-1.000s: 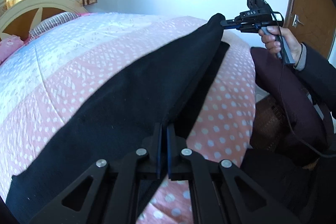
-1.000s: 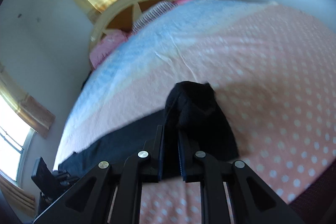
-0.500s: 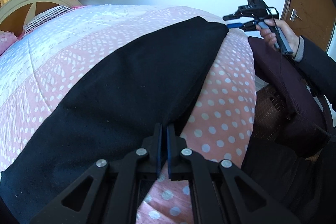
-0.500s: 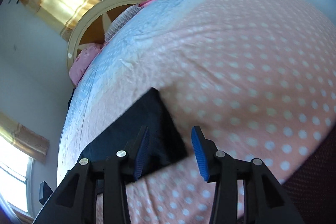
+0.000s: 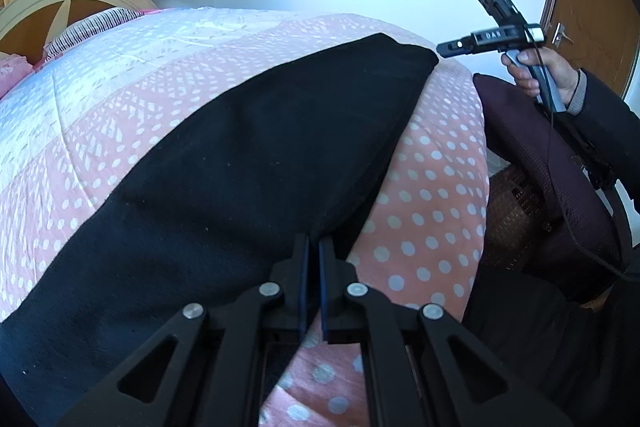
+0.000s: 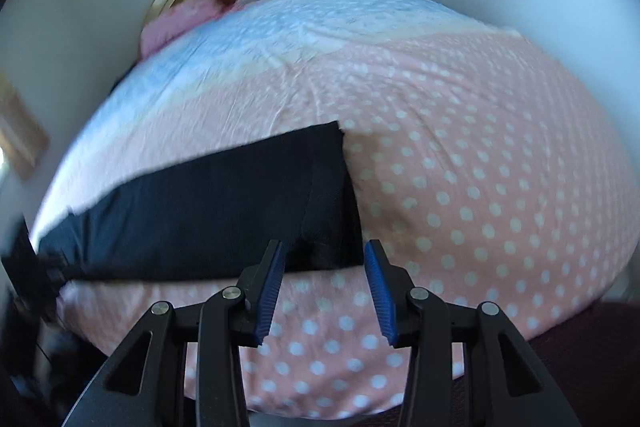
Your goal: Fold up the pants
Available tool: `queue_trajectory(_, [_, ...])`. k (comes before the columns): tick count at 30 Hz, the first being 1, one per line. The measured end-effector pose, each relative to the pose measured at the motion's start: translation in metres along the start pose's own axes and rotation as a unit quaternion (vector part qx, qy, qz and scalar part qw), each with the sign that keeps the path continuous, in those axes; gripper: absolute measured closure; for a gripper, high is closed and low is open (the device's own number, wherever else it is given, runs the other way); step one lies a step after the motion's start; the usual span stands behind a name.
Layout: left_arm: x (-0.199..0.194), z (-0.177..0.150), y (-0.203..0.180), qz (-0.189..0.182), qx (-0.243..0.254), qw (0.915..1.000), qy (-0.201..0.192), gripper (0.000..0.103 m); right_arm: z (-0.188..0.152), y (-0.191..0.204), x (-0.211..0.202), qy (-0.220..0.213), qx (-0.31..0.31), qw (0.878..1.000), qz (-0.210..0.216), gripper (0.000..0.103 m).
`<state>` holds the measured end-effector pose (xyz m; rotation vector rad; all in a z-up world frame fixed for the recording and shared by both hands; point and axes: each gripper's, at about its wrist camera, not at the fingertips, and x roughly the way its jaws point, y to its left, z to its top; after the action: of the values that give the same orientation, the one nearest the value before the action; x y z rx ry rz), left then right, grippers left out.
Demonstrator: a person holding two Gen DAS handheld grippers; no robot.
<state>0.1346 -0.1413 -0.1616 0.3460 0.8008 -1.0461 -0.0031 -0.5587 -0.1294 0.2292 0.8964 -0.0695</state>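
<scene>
Pants are lying as one long lengthwise-folded strip on bed (crosswise folds prob. left), left gripper pinching its near edge, right gripper hanging w/ jaws apart, empty.

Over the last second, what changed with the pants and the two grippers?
The right gripper let go of the black pants and pulled back, open. The lifted end dropped flat onto the polka-dot bedspread. The left gripper stayed shut on the near edge.
</scene>
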Motion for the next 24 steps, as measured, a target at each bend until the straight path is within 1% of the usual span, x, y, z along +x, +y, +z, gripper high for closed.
queue_trajectory(1, [0.0, 0.001, 0.0, 0.001, 0.0, 1.0, 0.0, 0.098, 0.0, 0.004, 0.002, 0.004, -0.017, 1.0, -0.007, 0.065])
queue_trajectory(3, [0.0, 0.0, 0.0, 0.0, 0.001, 1.0, 0.001, 0.098, -0.002, 0.009, 0.01, 0.011, -0.037, 0.999, -0.015, 0.081])
queue_trajectory(4, [0.001, 0.0, 0.0, 0.0, 0.001, 1.0, 0.001, 0.098, -0.002, 0.011, 0.014, 0.019, -0.042, 0.999, -0.011, 0.099])
queue_trajectory(5, [0.001, 0.0, 0.0, -0.001, 0.001, 1.0, 0.001, 0.098, -0.003, 0.013, 0.018, 0.027, -0.052, 0.998, -0.012, 0.101])
queue_trajectory(6, [0.0, 0.0, 0.0, -0.001, 0.002, 1.0, 0.001, 0.098, -0.005, 0.014, 0.019, 0.03, -0.058, 0.998, -0.018, 0.101])
queue_trajectory(7, [0.0, 0.0, 0.001, -0.002, 0.002, 1.0, 0.001, 0.097, -0.007, 0.011, 0.02, 0.039, -0.06, 0.997, -0.038, 0.101])
queue_trajectory(9, [0.0, -0.001, 0.002, -0.004, -0.001, 1.0, -0.001, 0.097, -0.006, 0.0, 0.023, 0.047, -0.046, 0.996, -0.052, 0.101])
queue_trajectory(10, [0.001, -0.001, 0.003, -0.005, -0.003, 1.0, -0.003, 0.097, -0.006, -0.007, 0.022, 0.044, -0.036, 0.997, -0.058, 0.101])
queue_trajectory(11, [0.001, -0.002, 0.003, -0.006, -0.005, 1.0, -0.004, 0.096, -0.006, -0.013, 0.022, 0.041, -0.031, 0.996, -0.07, 0.103])
queue_trajectory(13, [0.0, -0.002, 0.003, -0.006, -0.005, 0.9999, -0.008, 0.096, -0.006, -0.016, 0.023, 0.042, -0.033, 0.993, -0.105, 0.103])
queue_trajectory(14, [0.0, -0.002, 0.002, -0.005, -0.004, 0.9999, -0.009, 0.096, -0.004, -0.019, 0.022, 0.038, -0.026, 0.993, -0.106, 0.103])
queue_trajectory(16, [-0.004, -0.002, -0.002, 0.004, 0.002, 0.9999, -0.014, 0.096, 0.002, -0.024, 0.013, 0.014, 0.004, 0.996, -0.084, 0.103])
queue_trajectory(18, [-0.011, -0.001, -0.006, 0.014, 0.013, 0.9995, -0.024, 0.095, 0.011, -0.024, 0.009, 0.003, 0.019, 0.997, -0.071, 0.102])
queue_trajectory(19, [-0.02, 0.0, -0.007, 0.015, 0.011, 0.9991, -0.037, 0.095, 0.015, -0.022, 0.009, 0.0, 0.025, 0.998, -0.059, 0.096])
queue_trajectory(20, [-0.027, 0.002, -0.007, 0.017, 0.008, 0.9987, -0.048, 0.092, 0.019, -0.019, 0.009, -0.002, 0.029, 0.998, -0.05, 0.077])
queue_trajectory(21, [-0.032, 0.003, -0.006, 0.02, 0.006, 0.9983, -0.055, 0.088, 0.024, -0.016, 0.01, -0.006, 0.037, 0.999, -0.037, 0.065])
queue_trajectory(22, [-0.04, 0.003, -0.004, 0.027, 0.006, 0.9973, -0.068, 0.085, 0.029, -0.012, 0.012, -0.013, 0.044, 0.999, -0.026, 0.047])
queue_trajectory(23, [-0.049, 0.004, -0.001, 0.041, 0.005, 0.9958, -0.081, 0.072, 0.034, -0.007, 0.015, -0.021, 0.05, 0.998, -0.018, 0.046])
queue_trajectory(24, [-0.054, 0.003, 0.002, 0.057, 0.003, 0.9943, -0.09, 0.054, 0.04, -0.005, 0.019, -0.028, 0.056, 0.998, -0.01, 0.046])
